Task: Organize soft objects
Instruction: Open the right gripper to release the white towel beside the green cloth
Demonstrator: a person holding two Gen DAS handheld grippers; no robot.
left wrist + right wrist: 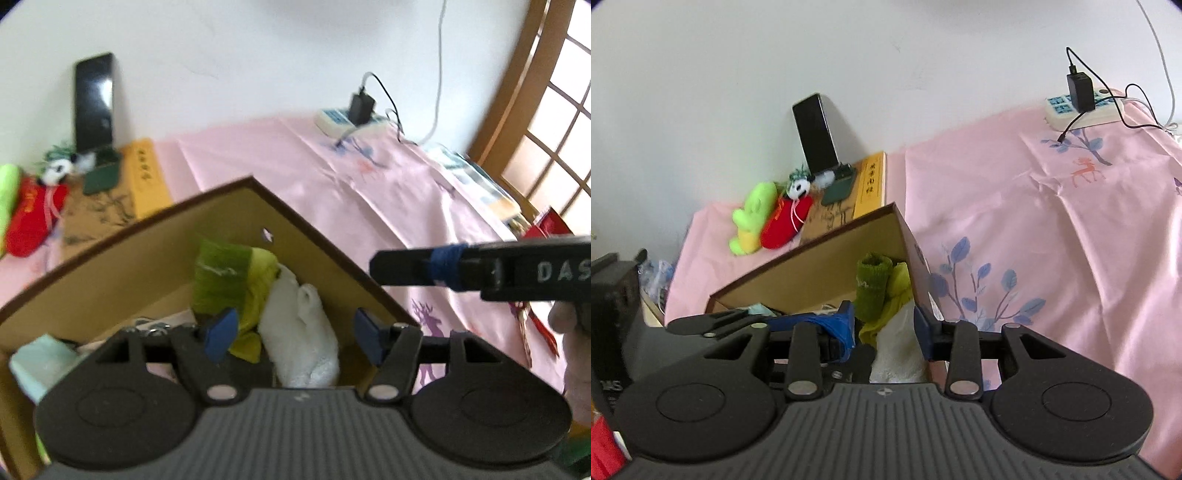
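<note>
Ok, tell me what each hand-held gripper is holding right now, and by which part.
Nothing. The left hand-held gripper is open above the white towel in the box; the right hand-held gripper is open and grips nothing.

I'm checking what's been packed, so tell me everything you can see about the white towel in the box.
The white towel looks like soft terry cloth, loosely rolled into a lumpy bundle. It lies in the near right corner of the brown cardboard box, leaning against a yellow-green cloth on its left. No gripper pad touches it.
</note>
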